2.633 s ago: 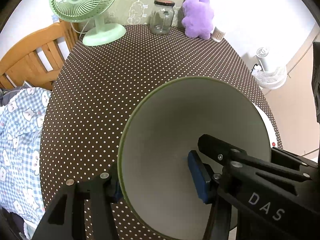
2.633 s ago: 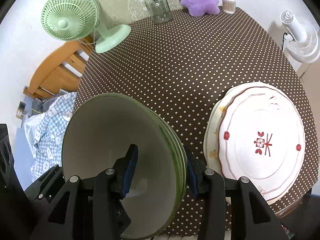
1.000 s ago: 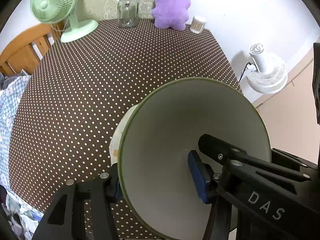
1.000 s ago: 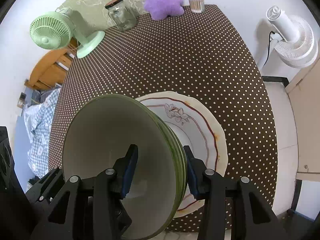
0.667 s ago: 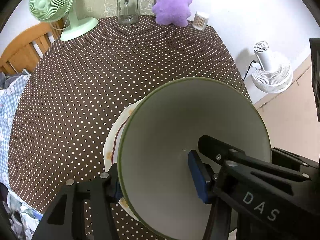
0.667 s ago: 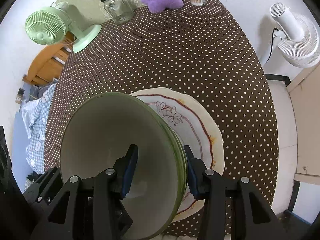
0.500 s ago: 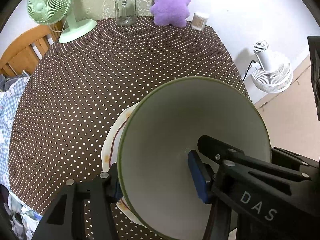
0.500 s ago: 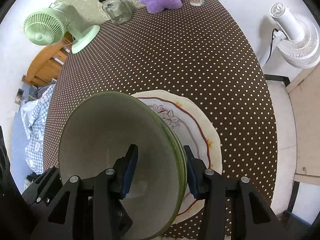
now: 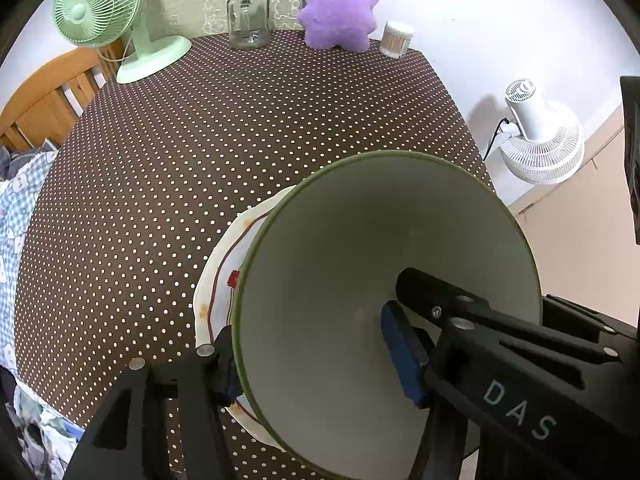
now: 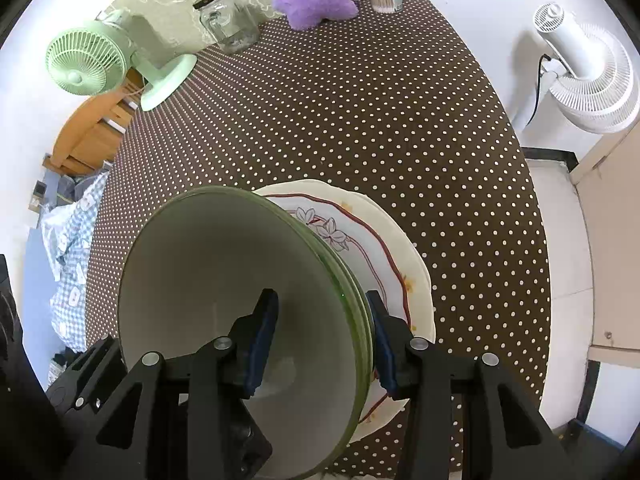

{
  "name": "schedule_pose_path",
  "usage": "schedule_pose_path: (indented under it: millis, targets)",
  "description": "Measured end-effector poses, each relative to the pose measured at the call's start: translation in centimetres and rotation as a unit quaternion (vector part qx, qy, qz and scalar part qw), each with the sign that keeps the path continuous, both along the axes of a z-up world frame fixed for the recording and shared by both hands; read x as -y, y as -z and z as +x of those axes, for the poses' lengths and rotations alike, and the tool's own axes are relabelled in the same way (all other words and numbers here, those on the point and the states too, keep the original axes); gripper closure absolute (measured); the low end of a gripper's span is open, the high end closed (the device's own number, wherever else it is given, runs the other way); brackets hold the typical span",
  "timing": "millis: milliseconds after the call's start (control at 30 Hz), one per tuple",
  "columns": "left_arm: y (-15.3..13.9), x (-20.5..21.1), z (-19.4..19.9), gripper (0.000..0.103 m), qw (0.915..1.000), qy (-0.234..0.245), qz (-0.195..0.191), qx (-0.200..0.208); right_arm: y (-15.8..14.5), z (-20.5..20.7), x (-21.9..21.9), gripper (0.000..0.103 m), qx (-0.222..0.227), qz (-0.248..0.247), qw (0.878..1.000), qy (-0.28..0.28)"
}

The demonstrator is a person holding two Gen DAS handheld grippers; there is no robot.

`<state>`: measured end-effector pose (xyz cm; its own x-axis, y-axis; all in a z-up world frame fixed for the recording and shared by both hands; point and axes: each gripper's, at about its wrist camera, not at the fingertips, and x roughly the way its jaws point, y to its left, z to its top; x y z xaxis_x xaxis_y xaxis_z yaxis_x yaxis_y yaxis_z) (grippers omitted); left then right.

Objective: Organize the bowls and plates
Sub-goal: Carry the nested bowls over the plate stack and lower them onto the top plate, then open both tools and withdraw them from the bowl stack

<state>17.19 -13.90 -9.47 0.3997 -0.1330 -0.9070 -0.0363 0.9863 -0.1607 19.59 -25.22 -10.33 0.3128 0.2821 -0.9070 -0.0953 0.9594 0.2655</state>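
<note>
Through the left wrist camera I see my left gripper (image 9: 316, 356) straddling the near wall of the green-rimmed bowl (image 9: 360, 240), one blue pad inside the bowl, the other outside under the rim. Its jaws have just been opening with the bowl wall between them, and the inner pad (image 9: 400, 356) looks to stand off the wall, so I read this tool as spread around the rim, not pinching it. The bowl sits tilted over the patterned plates (image 9: 218, 280), which lie on the brown dotted tablecloth (image 9: 240, 120) near its front edge. Far back stand a green desk fan (image 9: 100, 12), a glass jar (image 9: 248, 16), a purple plush toy (image 9: 340, 4) and a tub of cotton swabs (image 9: 396, 38); a white fan (image 9: 540, 136) stands on the floor to the right

Through the right wrist camera my right gripper (image 10: 320, 340) pinches what looks like a nested stack of green bowls, several rims showing at the right side, with one pad inside and one outside pressed on the wall. The bowls rest over the stacked plates, whose flower motif and red line show just beyond the rim. Left of the table I see a wooden chair (image 10: 92, 136) and checked blue cloth (image 10: 76, 232)
</note>
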Motion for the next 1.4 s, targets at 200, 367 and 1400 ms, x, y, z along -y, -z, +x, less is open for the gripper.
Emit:
schedule_pose_path:
  millis: [200, 367, 1400]
  targets:
    - [-0.8, 0.3, -0.5, 0.026, 0.9997, 0.005, 0.023, 0.011, -0.6, -0.5, -0.1, 0.05, 0.018, -0.016, 1.0, -0.002]
    - [-1.8, -0.5, -1.0, 0.015, 0.9991, -0.001, 0.03, 0.031, -1.9, -1.3, 0.0, 0.021, 0.06, -0.034, 0.998, 0.007]
    - [-8.8, -13.6, -8.4, 0.008, 0.9693, 0.017, 0.084, 0.231, -10.7, -12.2, -9.1, 0.02, 0.281, -0.104, 0.947, 0.115]
